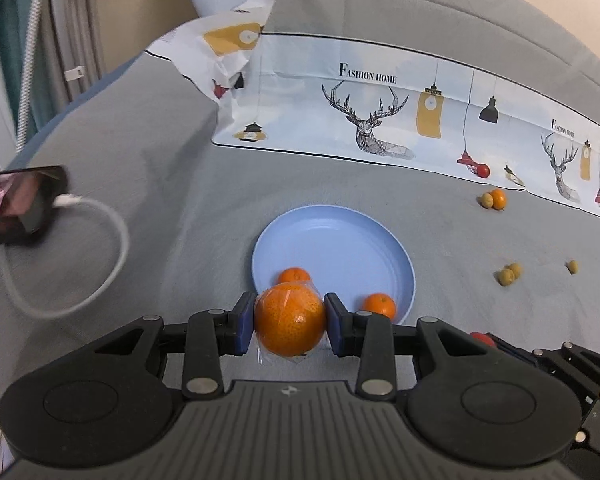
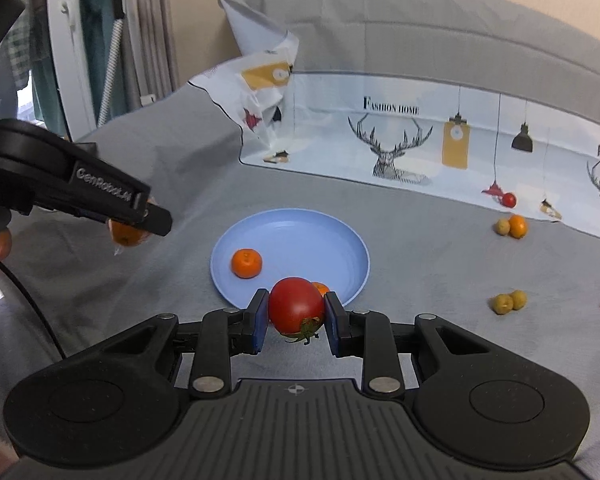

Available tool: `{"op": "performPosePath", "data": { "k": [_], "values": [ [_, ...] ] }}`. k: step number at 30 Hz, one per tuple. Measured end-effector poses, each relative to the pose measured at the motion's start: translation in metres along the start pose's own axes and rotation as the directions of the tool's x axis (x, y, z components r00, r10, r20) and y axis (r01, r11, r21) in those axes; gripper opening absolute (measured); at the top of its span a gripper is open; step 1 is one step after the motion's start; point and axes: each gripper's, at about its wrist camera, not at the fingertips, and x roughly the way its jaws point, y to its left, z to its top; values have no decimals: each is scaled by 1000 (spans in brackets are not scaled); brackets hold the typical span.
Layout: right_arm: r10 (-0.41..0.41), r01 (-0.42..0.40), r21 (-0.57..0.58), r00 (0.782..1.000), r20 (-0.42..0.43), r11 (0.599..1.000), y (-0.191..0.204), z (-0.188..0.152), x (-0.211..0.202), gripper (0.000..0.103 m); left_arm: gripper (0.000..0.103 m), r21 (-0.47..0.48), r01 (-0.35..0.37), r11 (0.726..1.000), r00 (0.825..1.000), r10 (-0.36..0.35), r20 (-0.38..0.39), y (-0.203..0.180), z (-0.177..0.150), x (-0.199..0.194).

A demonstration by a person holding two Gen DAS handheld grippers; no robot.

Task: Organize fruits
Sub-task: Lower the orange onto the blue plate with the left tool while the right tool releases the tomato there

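My left gripper (image 1: pixel 290 320) is shut on a large orange (image 1: pixel 290 319) wrapped in clear film, held just in front of the blue plate (image 1: pixel 332 236). The plate holds two small mandarins (image 1: pixel 295 275) (image 1: pixel 379 305). My right gripper (image 2: pixel 296 314) is shut on a red tomato (image 2: pixel 296 305), stem down, at the near rim of the plate (image 2: pixel 300 232). In the right wrist view one mandarin (image 2: pixel 246 263) lies on the plate and another (image 2: pixel 321 288) peeks from behind the tomato. The left gripper (image 2: pixel 140 216) shows at the left there, with the orange (image 2: pixel 127 236) under it.
On the grey cloth to the right lie a mandarin (image 1: pixel 499 199) beside a yellowish fruit (image 1: pixel 486 199), a small red tomato (image 1: pixel 483 170), and several small yellow-green fruits (image 1: pixel 508 274). A printed sheet (image 1: pixel 380 120) stands at the back. A phone (image 1: pixel 16 208) with white cable (image 1: pixel 100 248) lies left.
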Motion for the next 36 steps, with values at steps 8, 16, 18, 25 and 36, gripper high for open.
{"op": "performPosePath", "data": {
  "k": [8,16,18,25,36],
  "values": [
    [-13,14,30,1000,-16,999,-9,19,54,31,41,5,37,999,999,-37,-24,-7,23,56],
    [-4,6,41,998,-58,999,-24,21,104,31,41,4,24,1000,996,-24,-91,-14,31,110],
    [1,1,37,998,-69,999,-27,19,115,31,41,6,18,1000,994,-17,-104,-15,31,121],
    [6,-4,22,994,-107,1000,-31,15,148,31,46,38,16,999,991,-11,-133,-16,34,143],
    [-14,9,-49,995,-102,999,-24,14,96,86,103,76,19,997,1000,-18,-11,-14,22,73]
  ]
}}
